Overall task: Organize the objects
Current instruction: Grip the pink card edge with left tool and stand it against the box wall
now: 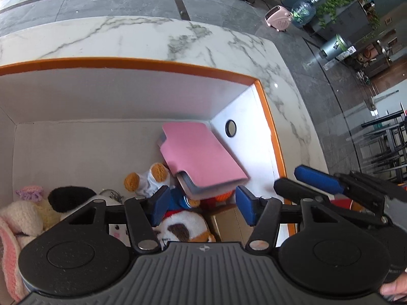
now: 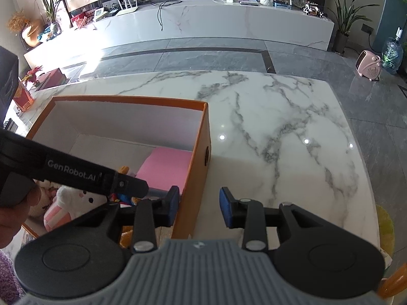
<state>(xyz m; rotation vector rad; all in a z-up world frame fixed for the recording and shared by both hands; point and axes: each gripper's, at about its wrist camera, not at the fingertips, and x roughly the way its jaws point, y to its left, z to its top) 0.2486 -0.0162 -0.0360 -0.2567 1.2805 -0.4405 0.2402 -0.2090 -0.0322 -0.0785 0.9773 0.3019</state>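
Observation:
An orange-rimmed box with white inner walls stands on a white marble table. Inside it lie a pink notebook, several plush toys and a small cardboard box. My left gripper is open and empty, hovering over the box above the toys. My right gripper is open and empty, straddling the box's right wall; it also shows in the left wrist view. The notebook and a white and pink plush show in the right wrist view.
The table's bare marble stretches right of the box. Beyond the table are a grey tiled floor, a long white TV bench, a pink heater, a water bottle and plants.

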